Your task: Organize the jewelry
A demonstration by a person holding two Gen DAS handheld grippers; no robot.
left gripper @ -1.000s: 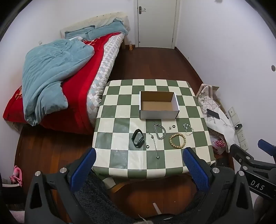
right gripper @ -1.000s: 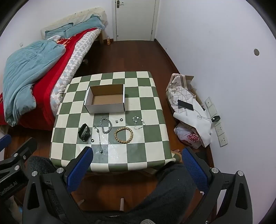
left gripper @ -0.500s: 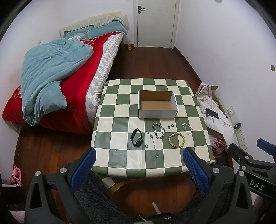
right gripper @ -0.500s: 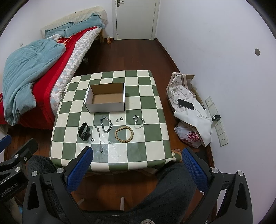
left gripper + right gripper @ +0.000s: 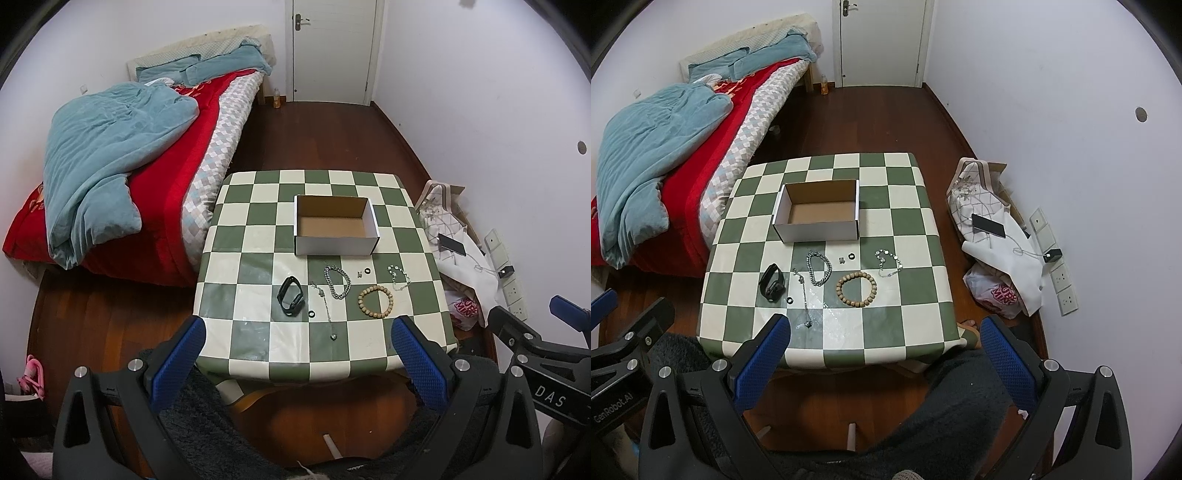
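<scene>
Plainly nothing has been lifted yet: both tools hang back off the near edge of the counter [image 5: 258, 354], above the person's lap. Going left to right in the left wrist view, the left hand-held gripper [image 5: 295, 360] has its blue pads spread wide and holds nothing. Ahead of it, in the middle of the frame, the jewelry lies in a loose row: a black band [image 5: 291, 300], a small black ring [image 5: 312, 314], a thin pendant chain [image 5: 325, 306] running toward the near edge, a heavy silver chain [image 5: 337, 282], a wooden bead bracelet [image 5: 375, 302] and a fine silver bracelet [image 5: 399, 277]. Beyond the row sits the open, empty box [image 5: 336, 230].

At the right edge of that frame is the right hand-held gripper [image 5: 884, 363], equally wide open and empty. In its own view the bead bracelet and fine bracelet lie straight ahead, so I judge that side better placed for them, and the left for the black band. The row's long axis runs left to right, parallel to the box's front wall.
</scene>
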